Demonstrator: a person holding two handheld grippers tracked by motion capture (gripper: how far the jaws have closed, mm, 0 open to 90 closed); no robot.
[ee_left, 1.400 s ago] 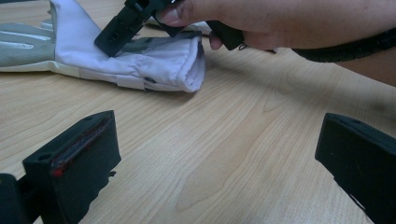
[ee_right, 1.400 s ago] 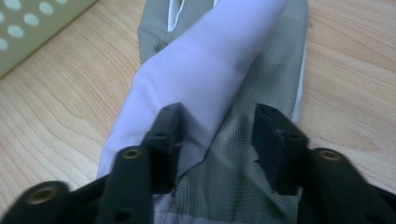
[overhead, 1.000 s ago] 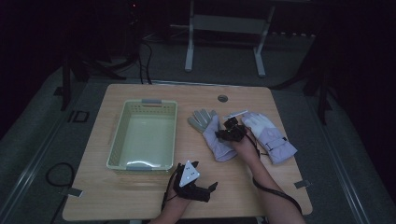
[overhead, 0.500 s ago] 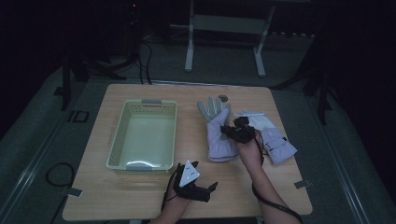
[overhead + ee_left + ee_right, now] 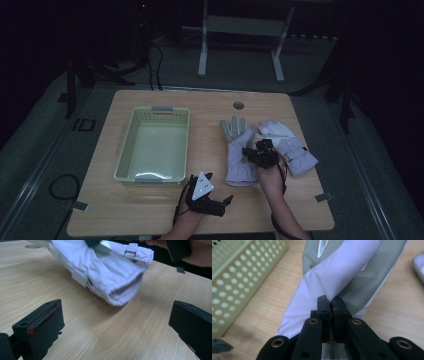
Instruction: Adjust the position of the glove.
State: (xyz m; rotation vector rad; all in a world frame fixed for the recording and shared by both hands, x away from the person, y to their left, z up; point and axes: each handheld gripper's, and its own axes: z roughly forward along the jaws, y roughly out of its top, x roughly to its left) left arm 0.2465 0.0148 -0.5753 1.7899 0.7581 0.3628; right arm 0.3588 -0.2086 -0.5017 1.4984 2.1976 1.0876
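With right gripper (image 5: 331,305) jaws clamped on the palm-up ski glove (image 5: 237,150), I'm mid-pickup. Left gripper (image 5: 207,198) idles, jaws wide; next probably a lift toward the basket (image 5: 128,150).

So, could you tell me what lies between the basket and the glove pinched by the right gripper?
Only bare wooden table lies between the basket and the glove, seen in the high view.

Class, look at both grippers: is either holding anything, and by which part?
The right gripper pinches the left-hand glove by a fold near its thumb. The left gripper is open, holding nothing.
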